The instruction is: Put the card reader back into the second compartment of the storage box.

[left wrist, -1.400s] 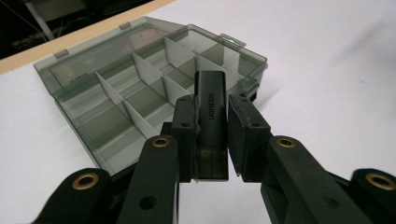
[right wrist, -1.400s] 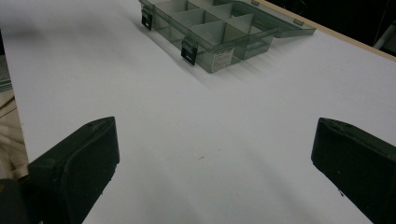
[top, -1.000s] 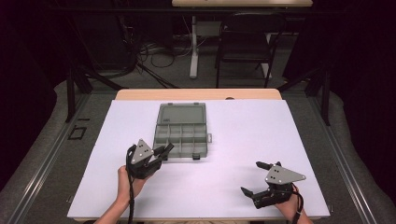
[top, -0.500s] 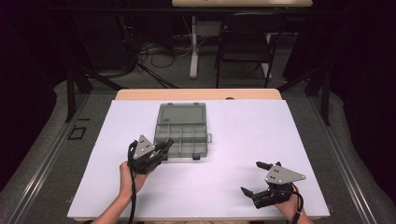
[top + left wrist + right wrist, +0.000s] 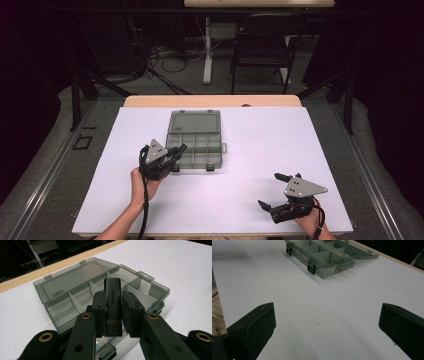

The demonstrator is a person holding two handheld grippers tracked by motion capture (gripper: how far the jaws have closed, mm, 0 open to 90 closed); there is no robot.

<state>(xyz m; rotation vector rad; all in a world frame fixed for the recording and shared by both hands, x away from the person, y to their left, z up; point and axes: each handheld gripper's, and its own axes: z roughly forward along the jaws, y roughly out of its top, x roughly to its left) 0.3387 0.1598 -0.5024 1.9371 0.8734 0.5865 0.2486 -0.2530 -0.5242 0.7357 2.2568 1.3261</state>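
Observation:
A grey see-through organiser box (image 5: 204,149) lies open at the middle of the white table, its lid (image 5: 194,122) folded flat on the far side and its compartments bare. My left gripper (image 5: 176,152) hovers at the box's front left corner. It is shut on a black UGREEN-marked block (image 5: 112,286), which points over the compartments (image 5: 140,293). My right gripper (image 5: 268,190) rests near the table's front right with its jaws wide open and nothing between them (image 5: 327,315). The box (image 5: 324,257) sits far ahead of it.
A white sheet (image 5: 260,140) covers the table, with a wooden edge (image 5: 210,101) at the far side. Beyond the table stand a dark chair (image 5: 262,47) and a white desk leg (image 5: 207,55), and cables lie on the floor.
My left gripper has moved forward and a little right with the black block, up to the box's front left corner. The right gripper has stayed put.

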